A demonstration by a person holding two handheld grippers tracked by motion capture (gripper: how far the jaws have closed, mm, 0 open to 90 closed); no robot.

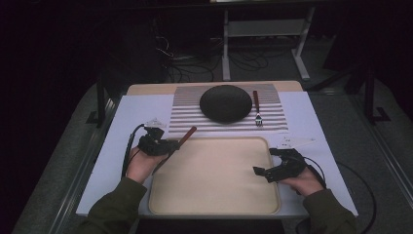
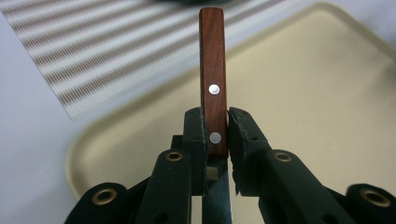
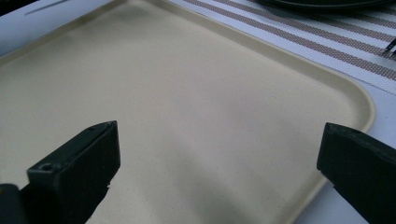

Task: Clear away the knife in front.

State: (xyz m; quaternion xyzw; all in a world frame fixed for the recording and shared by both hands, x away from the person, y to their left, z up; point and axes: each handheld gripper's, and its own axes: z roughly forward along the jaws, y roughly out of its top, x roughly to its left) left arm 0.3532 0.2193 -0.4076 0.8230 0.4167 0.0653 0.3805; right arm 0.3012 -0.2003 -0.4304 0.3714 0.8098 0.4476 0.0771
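My left gripper [image 1: 171, 145] is shut on a knife [image 2: 213, 88] with a reddish wooden handle [image 1: 188, 134]. The handle sticks out past the jaws toward the striped placemat [image 1: 190, 111], and the blade [image 2: 216, 205] runs back under the gripper body. It hangs over the top left corner of the beige tray [image 1: 214, 195]. At the tray's right edge my right gripper [image 1: 264, 165] stands open over the bare tray [image 3: 187, 116], nothing between its jaws. A black plate [image 1: 225, 103] sits on the placemat with a fork [image 1: 256, 108] to its right.
The tray lies on a white sheet [image 1: 122, 126] that covers the table. Dark floor with cables and a table frame [image 1: 263, 39] lies beyond the far edge.
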